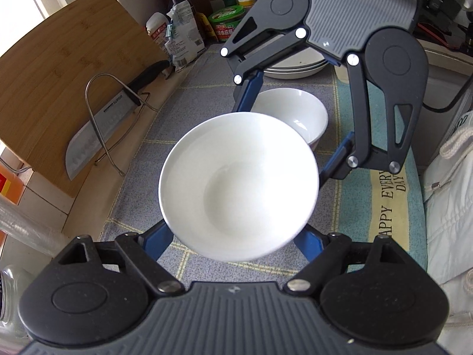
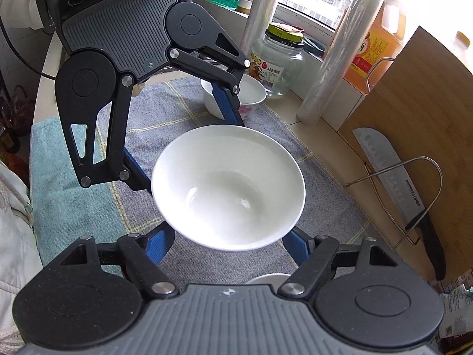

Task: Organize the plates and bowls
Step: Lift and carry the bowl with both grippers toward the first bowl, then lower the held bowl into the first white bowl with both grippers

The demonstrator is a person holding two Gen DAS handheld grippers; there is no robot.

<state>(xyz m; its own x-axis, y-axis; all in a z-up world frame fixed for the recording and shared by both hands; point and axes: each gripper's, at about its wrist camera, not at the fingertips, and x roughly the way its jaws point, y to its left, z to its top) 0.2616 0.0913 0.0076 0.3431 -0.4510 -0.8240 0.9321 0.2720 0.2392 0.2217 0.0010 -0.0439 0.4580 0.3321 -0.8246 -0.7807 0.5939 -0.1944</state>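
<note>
L hand-held gripper (image 1: pixel 239 236): clamped on white bowl (image 1: pixel 239 185)
R hand-held gripper (image 2: pixel 229 236): clamped on 2nd white bowl (image 2: pixel 228 188)
Surface: grey checked cloth (image 1: pixel 133 207)

Stacked plates (image 1: pixel 298 69) half hidden behind the right claw (image 1: pixel 291 145).

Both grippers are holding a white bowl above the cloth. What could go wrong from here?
1. The left gripper clamps its glossy white ceramic bowl only by the sides, and the bowl looks tilted, so it may slip out.
2. The right gripper with the second white bowl faces it at close range, so the bowls could knock together.
3. The steel knife leans in a wire rack beside the cloth; a wide swing might catch it.
</note>
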